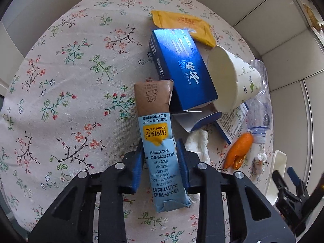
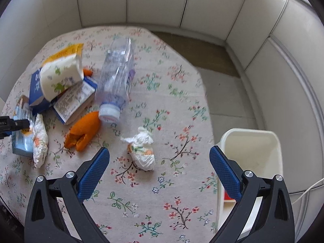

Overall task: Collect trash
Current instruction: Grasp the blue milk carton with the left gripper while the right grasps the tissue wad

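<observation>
At the lower centre of the left wrist view, the left claw (image 1: pixel 160 162) pinches a flattened milk carton (image 1: pixel 158 141), with a blue box (image 1: pixel 180 66), a tipped paper cup (image 1: pixel 232 77), a yellow wrapper (image 1: pixel 182 25) and an orange peel (image 1: pixel 239 151) crowded to its right on the flowered tabletop (image 1: pixel 60 81). The right claw (image 2: pixel 160 174) is spread wide over a crumpled tissue (image 2: pixel 141 149) at mid-frame, near a crushed plastic bottle (image 2: pixel 119 77). A white bin (image 2: pixel 253 151) at lower right is partly hidden behind one finger.

A floral tablecloth (image 2: pixel 162 192) covered the table; white wall panels (image 2: pixel 154 2) stood behind the tablecloth's far edge.
</observation>
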### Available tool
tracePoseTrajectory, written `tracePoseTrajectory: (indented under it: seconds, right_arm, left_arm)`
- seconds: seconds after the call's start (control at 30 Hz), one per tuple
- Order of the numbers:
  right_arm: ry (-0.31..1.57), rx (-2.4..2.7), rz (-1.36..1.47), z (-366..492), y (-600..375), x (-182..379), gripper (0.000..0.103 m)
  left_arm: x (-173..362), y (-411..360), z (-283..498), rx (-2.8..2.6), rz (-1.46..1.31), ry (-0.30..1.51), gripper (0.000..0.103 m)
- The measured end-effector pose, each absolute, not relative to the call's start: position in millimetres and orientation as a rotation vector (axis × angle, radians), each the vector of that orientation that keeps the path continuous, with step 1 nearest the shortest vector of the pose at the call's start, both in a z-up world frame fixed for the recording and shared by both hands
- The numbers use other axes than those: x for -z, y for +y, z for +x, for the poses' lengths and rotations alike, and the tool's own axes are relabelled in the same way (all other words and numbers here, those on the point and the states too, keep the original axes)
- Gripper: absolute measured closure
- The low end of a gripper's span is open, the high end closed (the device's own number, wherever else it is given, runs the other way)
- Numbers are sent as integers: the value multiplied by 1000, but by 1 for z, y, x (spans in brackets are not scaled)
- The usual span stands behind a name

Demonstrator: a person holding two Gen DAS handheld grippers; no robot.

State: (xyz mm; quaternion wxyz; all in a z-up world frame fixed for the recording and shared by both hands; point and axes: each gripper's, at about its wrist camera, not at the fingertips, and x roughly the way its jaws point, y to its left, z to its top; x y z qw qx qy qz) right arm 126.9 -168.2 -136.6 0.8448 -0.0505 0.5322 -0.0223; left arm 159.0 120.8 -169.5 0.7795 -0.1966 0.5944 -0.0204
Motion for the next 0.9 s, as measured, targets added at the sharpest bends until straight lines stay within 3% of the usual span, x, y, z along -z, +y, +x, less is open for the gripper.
tracePoseTrajectory:
  seconds: [0.33, 0.4, 0.5, 0.63, 0.9]
  right_arm:
    - [1190, -33, -95, 142, -171, 171, 8]
    - [1206, -58, -74, 145, -170, 177, 15]
    - [1250, -80, -47, 148, -168, 186, 34]
    - [1258, -94, -7, 151, -172, 188, 69]
    - [1192, -97, 49, 148, -176, 163, 69]
  left_arm:
    - [99, 121, 140, 119, -418, 1070, 79]
    - [83, 116, 134, 145, -398, 1027, 79]
    - [71, 104, 129, 176, -377, 999, 79]
    - [67, 100, 126, 195, -356, 988, 79]
    - [71, 96, 129, 195, -358, 991, 79]
